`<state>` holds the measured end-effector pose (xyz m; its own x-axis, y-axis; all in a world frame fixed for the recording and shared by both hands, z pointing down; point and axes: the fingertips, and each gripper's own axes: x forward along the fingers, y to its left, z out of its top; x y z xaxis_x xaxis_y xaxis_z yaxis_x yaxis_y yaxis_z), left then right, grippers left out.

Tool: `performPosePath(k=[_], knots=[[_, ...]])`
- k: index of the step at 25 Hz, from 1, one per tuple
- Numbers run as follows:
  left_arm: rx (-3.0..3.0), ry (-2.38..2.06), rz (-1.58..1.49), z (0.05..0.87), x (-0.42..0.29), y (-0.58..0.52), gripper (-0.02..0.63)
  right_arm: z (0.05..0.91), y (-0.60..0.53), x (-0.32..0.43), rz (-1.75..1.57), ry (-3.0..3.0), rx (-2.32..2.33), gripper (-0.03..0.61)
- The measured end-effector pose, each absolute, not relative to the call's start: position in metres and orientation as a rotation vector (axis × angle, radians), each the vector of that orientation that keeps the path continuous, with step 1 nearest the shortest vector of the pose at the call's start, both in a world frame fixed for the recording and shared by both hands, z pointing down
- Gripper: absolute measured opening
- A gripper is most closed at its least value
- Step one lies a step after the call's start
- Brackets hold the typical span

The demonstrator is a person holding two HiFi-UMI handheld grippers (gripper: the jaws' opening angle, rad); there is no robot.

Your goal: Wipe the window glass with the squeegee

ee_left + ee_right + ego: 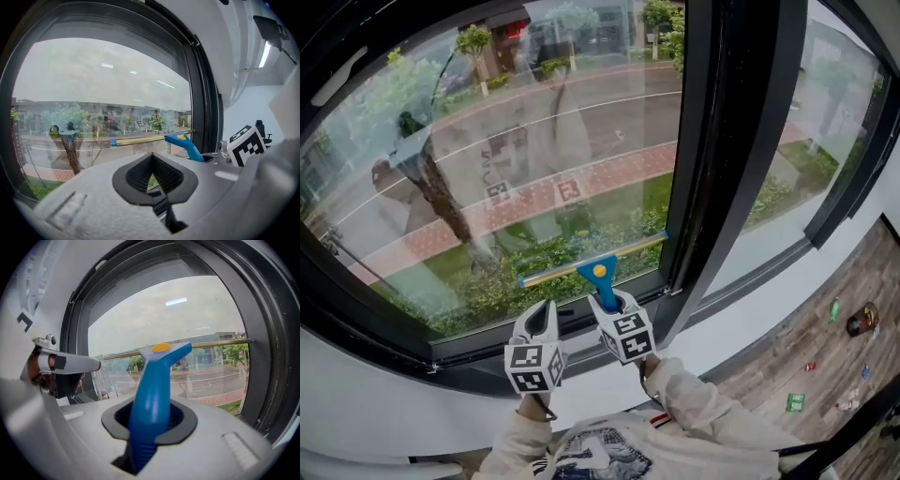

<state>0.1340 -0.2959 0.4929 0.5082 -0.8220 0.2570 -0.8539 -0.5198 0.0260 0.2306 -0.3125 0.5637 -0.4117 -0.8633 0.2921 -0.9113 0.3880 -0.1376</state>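
Observation:
The squeegee (592,260) has a blue handle with a yellow dot and a long brass-coloured blade. Its blade lies level against the window glass (534,141), low down just above the bottom frame. My right gripper (610,303) is shut on the handle, which rises out of its jaws in the right gripper view, where the squeegee (152,390) fills the middle. My left gripper (541,317) hangs just to the left of it, shut with nothing held. In the left gripper view the squeegee (183,144) stands to the right of the left gripper (152,182), apart from it.
A thick black mullion (722,141) borders the pane on the right, close to the blade's right end. The dark bottom frame (478,342) runs under the blade. A silver window handle (70,363) sticks out at the left. Wooden floor with small litter (825,347) lies lower right.

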Motion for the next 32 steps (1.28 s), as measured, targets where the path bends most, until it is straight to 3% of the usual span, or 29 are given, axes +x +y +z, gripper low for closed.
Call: performPosePath(k=[32], knots=[[2.543, -1.426, 0.34, 0.512, 0.133, -0.304, 0.002, 0.63, -0.297, 0.227, 0.635, -2.339, 1.492, 0.069]])
